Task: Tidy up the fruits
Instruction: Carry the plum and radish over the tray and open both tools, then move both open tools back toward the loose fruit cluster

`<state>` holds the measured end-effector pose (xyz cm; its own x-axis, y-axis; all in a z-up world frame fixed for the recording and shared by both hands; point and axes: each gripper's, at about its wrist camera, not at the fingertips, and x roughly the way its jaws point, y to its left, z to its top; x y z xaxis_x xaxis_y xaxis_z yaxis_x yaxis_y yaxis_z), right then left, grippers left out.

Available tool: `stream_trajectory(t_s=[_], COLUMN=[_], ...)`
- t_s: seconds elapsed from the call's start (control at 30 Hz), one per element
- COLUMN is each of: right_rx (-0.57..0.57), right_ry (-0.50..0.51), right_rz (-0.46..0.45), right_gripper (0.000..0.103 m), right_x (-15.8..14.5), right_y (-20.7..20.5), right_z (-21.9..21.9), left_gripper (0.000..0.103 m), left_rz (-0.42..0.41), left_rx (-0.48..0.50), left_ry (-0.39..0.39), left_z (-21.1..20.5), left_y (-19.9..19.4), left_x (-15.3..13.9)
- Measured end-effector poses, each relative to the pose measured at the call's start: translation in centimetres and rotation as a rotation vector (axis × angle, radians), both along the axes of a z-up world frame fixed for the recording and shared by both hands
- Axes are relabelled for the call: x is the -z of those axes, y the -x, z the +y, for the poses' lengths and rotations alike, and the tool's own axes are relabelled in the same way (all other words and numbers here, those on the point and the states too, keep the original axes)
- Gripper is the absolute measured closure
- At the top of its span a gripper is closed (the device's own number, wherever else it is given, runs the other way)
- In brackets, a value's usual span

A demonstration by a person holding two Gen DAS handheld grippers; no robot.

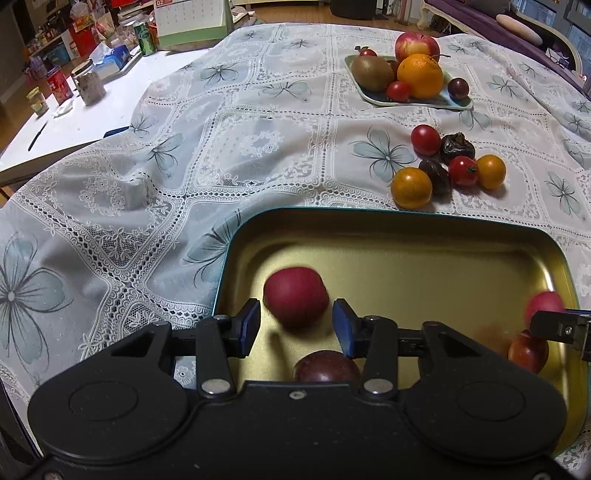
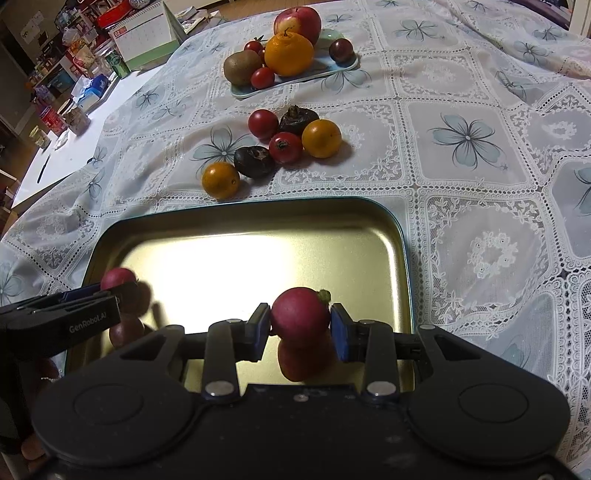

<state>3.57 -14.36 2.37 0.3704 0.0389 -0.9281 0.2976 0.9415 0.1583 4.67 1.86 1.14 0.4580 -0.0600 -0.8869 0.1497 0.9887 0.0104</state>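
A gold metal tray (image 1: 406,236) (image 2: 258,221) lies in front of both grippers. My left gripper (image 1: 295,325) is open above it; a blurred red fruit (image 1: 296,297) sits free between and beyond its jaws, with a dark purple fruit (image 1: 327,367) below. My right gripper (image 2: 300,326) is shut on a red fruit (image 2: 299,314) just over the tray, its reflection beneath. A loose pile of small fruits (image 1: 448,166) (image 2: 273,144) lies beyond the tray: red tomatoes, orange citrus, dark fruits.
A pale plate (image 1: 458,105) (image 2: 343,66) at the back holds an apple, an orange, a kiwi and small tomatoes. A lace tablecloth covers the table. Cans, jars and a calendar (image 1: 192,22) stand at the far left.
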Motion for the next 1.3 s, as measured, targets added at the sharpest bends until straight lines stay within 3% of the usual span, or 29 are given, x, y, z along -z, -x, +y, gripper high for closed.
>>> stream_trajectory(t_s=[0.87,1.3], right_rx=[-0.026,-0.070], right_ry=[-0.022,0.043], right_rz=[0.039,0.081], right_gripper=[0.064,0.064], right_x=[0.3,-0.2], right_y=[-0.1,-0.4], right_z=[0.2,-0.3], left_gripper=[0.050,0.050], left_rz=[0.054,0.043], left_rx=[0.017,0.042], left_ry=[0.014,0.001], left_z=[-0.4,-1.0], left_y=[0.7,0.4], left_x=[0.8,0.4])
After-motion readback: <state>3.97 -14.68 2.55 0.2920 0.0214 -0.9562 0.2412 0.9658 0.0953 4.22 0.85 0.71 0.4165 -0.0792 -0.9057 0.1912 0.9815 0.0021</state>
